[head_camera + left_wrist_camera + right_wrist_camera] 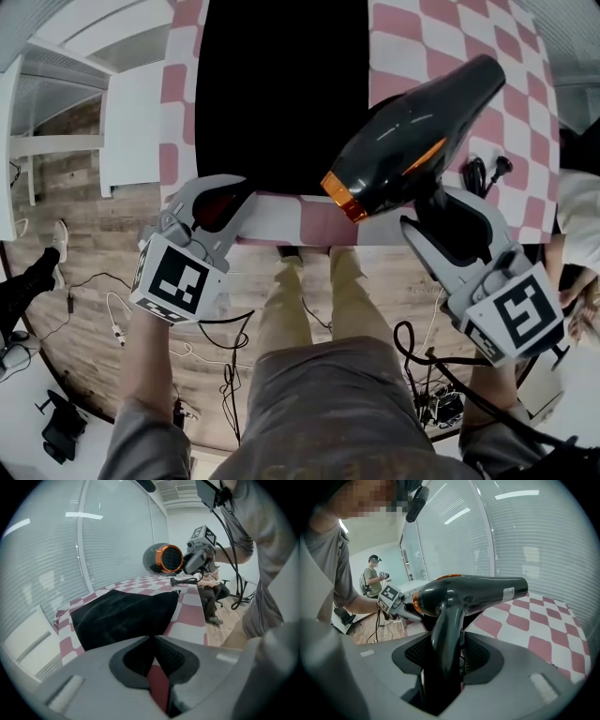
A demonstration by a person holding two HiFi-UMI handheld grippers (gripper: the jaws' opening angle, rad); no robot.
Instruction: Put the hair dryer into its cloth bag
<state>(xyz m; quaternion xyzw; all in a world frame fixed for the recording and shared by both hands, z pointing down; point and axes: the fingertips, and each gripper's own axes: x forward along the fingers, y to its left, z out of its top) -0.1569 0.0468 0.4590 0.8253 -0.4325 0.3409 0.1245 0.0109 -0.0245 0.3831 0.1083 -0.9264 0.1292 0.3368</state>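
The black cloth bag [281, 94] lies flat on the pink-and-white checked table [450, 37]. Its drawstring corner [178, 591] shows in the left gripper view. My left gripper [234, 199] [152, 639] is shut, its tips at the bag's near edge; I cannot tell whether any cloth is pinched. My right gripper [441, 211] [447, 644] is shut on the handle of the black hair dryer [412, 136] [468, 592]. The dryer is held above the table's front edge, right of the bag, its orange-ringed end [168, 558] pointing towards the left gripper.
The dryer's black cord and plug [483, 173] lie on the table at the right. A seated person [213, 590] is beyond the table's right end, and another person [372, 581] stands farther back. Cables [122, 319] trail on the wooden floor. White furniture [131, 122] stands left.
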